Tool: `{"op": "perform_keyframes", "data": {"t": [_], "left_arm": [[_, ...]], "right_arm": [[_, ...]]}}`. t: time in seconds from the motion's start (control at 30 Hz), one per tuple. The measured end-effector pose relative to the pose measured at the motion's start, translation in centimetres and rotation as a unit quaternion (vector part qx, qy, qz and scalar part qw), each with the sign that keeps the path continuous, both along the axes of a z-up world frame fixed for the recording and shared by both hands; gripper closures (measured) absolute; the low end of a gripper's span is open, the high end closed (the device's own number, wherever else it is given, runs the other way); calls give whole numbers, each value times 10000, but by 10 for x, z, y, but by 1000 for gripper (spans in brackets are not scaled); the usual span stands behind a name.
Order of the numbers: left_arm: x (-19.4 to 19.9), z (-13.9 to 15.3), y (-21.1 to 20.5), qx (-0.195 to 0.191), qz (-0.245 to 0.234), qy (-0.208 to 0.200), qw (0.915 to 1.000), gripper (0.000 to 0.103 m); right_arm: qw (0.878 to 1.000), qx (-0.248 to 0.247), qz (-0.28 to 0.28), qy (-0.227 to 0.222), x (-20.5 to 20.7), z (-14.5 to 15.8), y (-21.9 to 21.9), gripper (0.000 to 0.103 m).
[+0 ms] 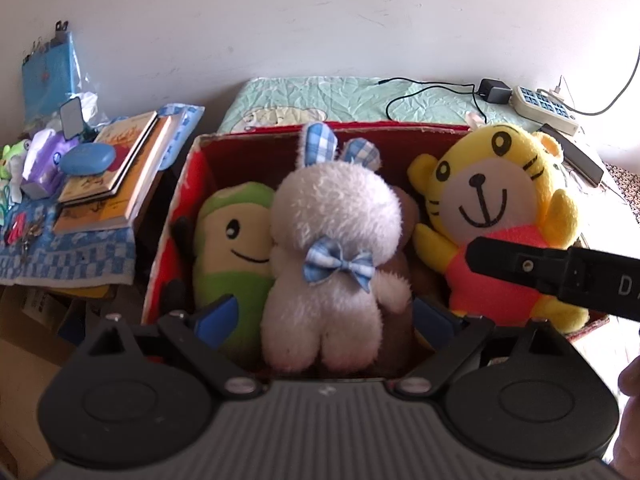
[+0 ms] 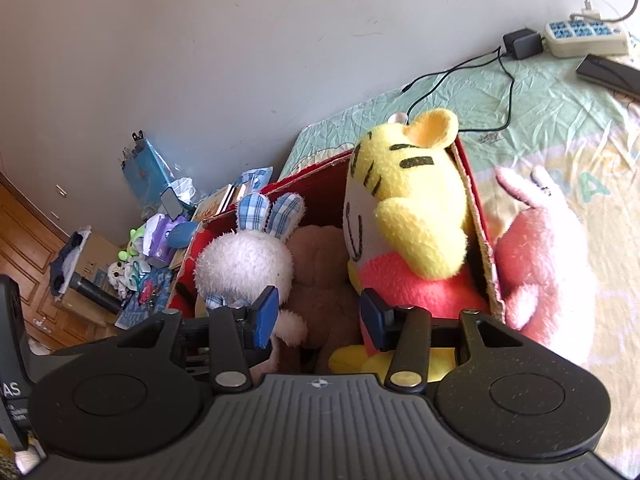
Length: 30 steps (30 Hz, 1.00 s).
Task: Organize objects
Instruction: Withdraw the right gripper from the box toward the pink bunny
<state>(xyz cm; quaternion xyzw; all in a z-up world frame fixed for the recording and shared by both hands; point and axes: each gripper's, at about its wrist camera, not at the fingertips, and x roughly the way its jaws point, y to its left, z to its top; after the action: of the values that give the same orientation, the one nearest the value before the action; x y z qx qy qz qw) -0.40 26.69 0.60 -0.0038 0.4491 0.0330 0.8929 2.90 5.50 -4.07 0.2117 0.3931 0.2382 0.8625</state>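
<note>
Plush toys packed upright in your red cardboard box (image 1: 188, 184), centre frame.
White bunny (image 1: 336, 248) stands between green plush (image 1: 232, 248) and yellow tiger (image 1: 496, 208); your left gripper (image 1: 326, 316) straddles it, pads apart; your right gripper (image 2: 318, 316) gapes empty.

Cardboard box (image 1: 188, 184) on bed (image 1: 320, 96). In box, left to right: pea plush (image 1: 232, 248), rabbit plush (image 1: 332, 264), tiger plush (image 1: 496, 220); bear plush (image 2: 320, 280) behind rabbit. Book stack (image 1: 116, 168) on side table left of box. Power strip (image 1: 544, 108) behind box. Pig plush (image 2: 540, 248) outside box, right
</note>
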Motion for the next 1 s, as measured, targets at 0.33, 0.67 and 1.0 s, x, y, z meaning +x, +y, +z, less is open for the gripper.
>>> {"op": "perform_keyframes", "data": {"t": [0.33,0.67,1.0], "left_arm": [[-11,2,-7,341,74,90,9994,9],[-20,8,-12,336,65,38,9994,9],[-37,19,-17,182,-42,7,9998,9]], "right_arm": [[9997,-137,-147,-102,-14,4,-3,54],[9993,-228,-212,-193,-22,9,-7,53],[9982,-395,-202,-410,-39,17,-10,53]]}}
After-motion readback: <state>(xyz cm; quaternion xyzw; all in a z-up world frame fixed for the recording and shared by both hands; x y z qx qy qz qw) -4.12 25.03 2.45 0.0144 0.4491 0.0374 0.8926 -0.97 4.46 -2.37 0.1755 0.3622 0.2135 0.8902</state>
